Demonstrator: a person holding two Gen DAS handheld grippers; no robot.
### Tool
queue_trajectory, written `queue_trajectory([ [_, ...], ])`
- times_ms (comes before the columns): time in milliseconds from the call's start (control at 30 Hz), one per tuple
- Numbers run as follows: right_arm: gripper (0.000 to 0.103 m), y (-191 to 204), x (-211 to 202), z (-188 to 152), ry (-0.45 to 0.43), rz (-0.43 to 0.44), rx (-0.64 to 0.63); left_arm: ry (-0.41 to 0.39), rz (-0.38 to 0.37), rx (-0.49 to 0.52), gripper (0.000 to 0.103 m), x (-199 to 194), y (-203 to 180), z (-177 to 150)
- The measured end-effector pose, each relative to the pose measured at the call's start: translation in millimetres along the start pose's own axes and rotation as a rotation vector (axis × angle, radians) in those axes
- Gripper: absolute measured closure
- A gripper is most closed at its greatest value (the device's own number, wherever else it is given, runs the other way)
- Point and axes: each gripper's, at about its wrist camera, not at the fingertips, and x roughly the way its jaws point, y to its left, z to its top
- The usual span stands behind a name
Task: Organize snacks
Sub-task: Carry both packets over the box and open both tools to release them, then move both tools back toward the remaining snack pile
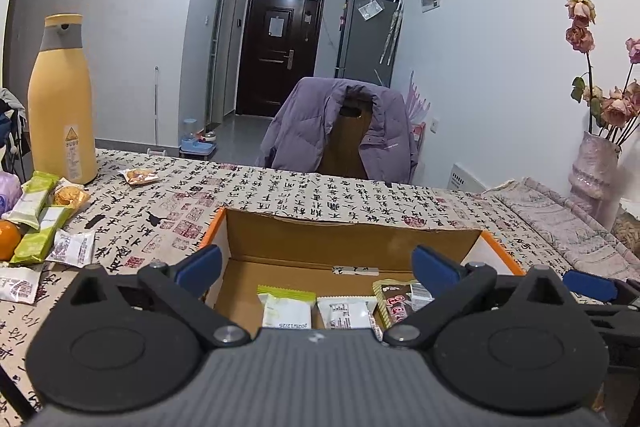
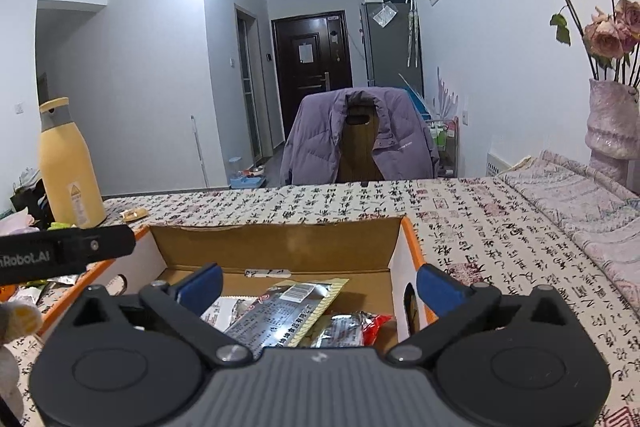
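Several loose snack packets (image 1: 40,227) lay at the left edge of the left wrist frame, on the calligraphy-print tabletop (image 1: 280,195), beside an orange (image 1: 8,239) and in front of a tall yellow bottle (image 1: 62,99). One more small packet (image 1: 140,175) sat alone just right of the bottle. At the lower centre of that frame the left hand-held gripper (image 1: 316,265) hung released over an open cardboard box (image 1: 352,231), its blue pads spread wide with nothing between them. Inside the box, below the gripper, a green-and-white packet (image 1: 286,309), a white packet (image 1: 346,311) and a brown one (image 1: 394,301) lay side by side on the box floor.

In the right wrist frame, the black body of the left hand-held gripper reached in from the left edge. At lower centre the right hand-held gripper (image 2: 320,285) was likewise released and gripped nothing, over the same box (image 2: 276,241). A silver printed packet (image 2: 280,311) lay on the box floor between its pads but untouched, with a red-edged packet (image 2: 352,329) just to its right. A purple jacket (image 2: 360,135) draped a chair beyond the tabletop, and dried roses in a vase (image 2: 612,119) stood at the right edge.
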Motion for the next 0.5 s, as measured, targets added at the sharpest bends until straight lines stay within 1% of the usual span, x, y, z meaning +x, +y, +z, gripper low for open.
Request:
queue_trajectory([
  [267,0.000,0.5,-28.6,-2.8,-0.011,0.005,-0.017,-0.004,-0.003,0.000,0.000,-24.1,0.9,-3.3],
  [500,0.000,0.4,-59.0,-11.2,-0.019,0.006,-0.036,-0.013,-0.007,0.011,0.000,-52.5,1.1,-10.7],
])
